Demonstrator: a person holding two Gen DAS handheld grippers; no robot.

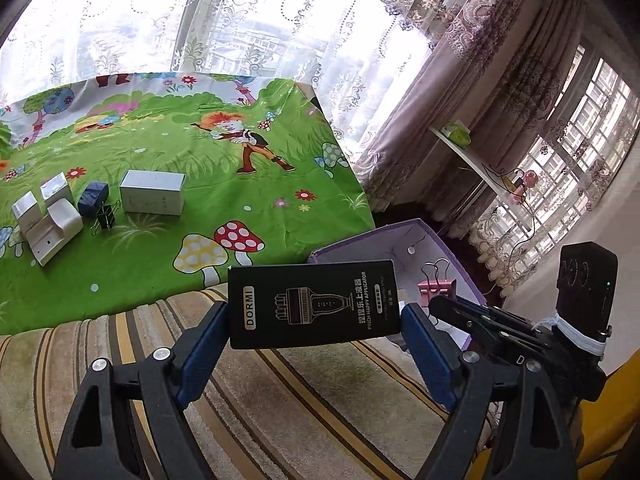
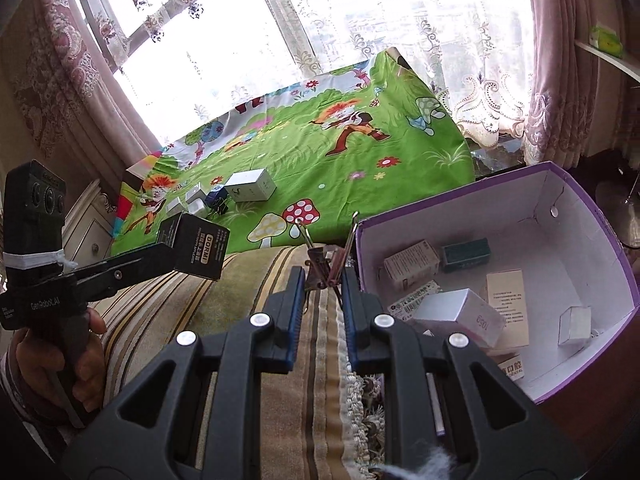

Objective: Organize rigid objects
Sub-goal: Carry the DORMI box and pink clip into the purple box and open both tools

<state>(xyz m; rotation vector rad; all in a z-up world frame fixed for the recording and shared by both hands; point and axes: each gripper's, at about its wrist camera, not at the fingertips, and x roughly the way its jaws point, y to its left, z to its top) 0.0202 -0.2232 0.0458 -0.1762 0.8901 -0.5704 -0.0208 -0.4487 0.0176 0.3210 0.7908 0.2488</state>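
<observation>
Over the striped cushion (image 1: pixel 120 360), the left gripper (image 1: pixel 314 312) has its jaws spread wide and clamped on the ends of a black carton (image 1: pixel 314 304) marked DORMI. Beside it the right gripper (image 2: pixel 320 280) is pinched nearly closed on a pink binder clip (image 2: pixel 320 268) — its wire handles stick up. Just right sits the purple box (image 2: pixel 592 208), holding several small cartons. On the green cloth (image 1: pixel 224 184) beyond lie white boxes (image 1: pixel 152 194) and what looks like a black clip (image 1: pixel 105 216).

Left tool (image 1: pixel 316 320) and right tool (image 2: pixel 322 280): black frames, blue finger pads, silver screws; white cord binds each camera block.
</observation>
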